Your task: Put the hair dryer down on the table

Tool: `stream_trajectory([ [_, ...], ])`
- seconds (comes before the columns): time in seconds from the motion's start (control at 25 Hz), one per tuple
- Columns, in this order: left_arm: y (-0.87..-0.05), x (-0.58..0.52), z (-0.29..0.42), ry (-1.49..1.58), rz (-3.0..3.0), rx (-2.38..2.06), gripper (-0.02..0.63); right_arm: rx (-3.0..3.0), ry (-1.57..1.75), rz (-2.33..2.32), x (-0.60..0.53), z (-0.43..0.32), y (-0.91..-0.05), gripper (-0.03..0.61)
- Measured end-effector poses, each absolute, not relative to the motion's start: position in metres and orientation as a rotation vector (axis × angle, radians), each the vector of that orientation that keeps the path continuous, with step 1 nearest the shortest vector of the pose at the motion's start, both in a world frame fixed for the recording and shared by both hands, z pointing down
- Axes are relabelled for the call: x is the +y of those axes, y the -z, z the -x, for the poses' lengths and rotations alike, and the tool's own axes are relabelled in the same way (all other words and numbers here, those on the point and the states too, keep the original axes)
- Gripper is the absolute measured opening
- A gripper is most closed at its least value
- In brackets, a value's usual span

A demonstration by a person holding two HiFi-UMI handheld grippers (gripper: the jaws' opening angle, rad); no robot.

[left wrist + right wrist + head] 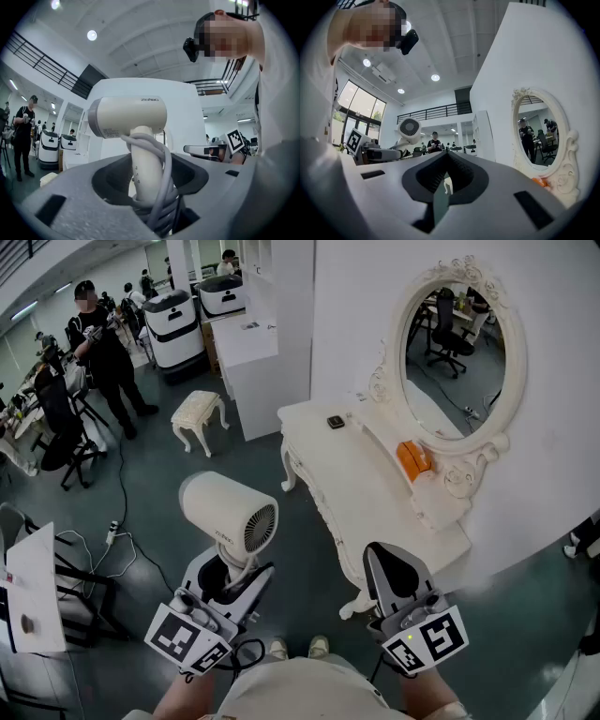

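The hair dryer (230, 512) is smooth, matt cream plastic, and its grey cord (165, 183) looks rubbery. Right of centre, the bench (347, 474) is smooth and white-painted, the mirror (455, 348) above it glossy glass.

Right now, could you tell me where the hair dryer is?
Head view, lower left: the hair dryer is held by the left hand-held gripper, left of the table.

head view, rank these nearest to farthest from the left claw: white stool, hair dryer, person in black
1. hair dryer: held in the left claw itself, by its handle.
2. white stool: beyond it, mid-room, beside the white cabinet.
3. person in black: farthest, standing at the upper left.
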State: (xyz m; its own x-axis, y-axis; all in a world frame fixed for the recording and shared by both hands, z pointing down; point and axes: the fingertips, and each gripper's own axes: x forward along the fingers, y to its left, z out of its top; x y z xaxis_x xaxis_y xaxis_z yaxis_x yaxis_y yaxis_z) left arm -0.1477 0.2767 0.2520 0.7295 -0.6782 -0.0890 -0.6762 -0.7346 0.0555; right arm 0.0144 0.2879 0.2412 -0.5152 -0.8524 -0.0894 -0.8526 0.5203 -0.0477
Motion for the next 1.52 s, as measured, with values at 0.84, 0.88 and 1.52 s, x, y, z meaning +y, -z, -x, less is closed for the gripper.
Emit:
stream_trajectory([
  [0.84,-0.257,0.277,0.115,0.158,-2.88,-1.144,0.236,2.622,0.069,1.465,0.286,-0.05,-0.251,0.021],
  [0.88,-0.258,0.278,0.113,0.157,-2.876,-1.147,0.236,2.625,0.069,1.462,0.286,-0.052,-0.251,0.021],
  [1.52,-0.264,0.301,0.085,0.133,-2.864,-1.213,0.236,2.641,0.071,1.415,0.298,-0.081,-0.26,0.021],
])
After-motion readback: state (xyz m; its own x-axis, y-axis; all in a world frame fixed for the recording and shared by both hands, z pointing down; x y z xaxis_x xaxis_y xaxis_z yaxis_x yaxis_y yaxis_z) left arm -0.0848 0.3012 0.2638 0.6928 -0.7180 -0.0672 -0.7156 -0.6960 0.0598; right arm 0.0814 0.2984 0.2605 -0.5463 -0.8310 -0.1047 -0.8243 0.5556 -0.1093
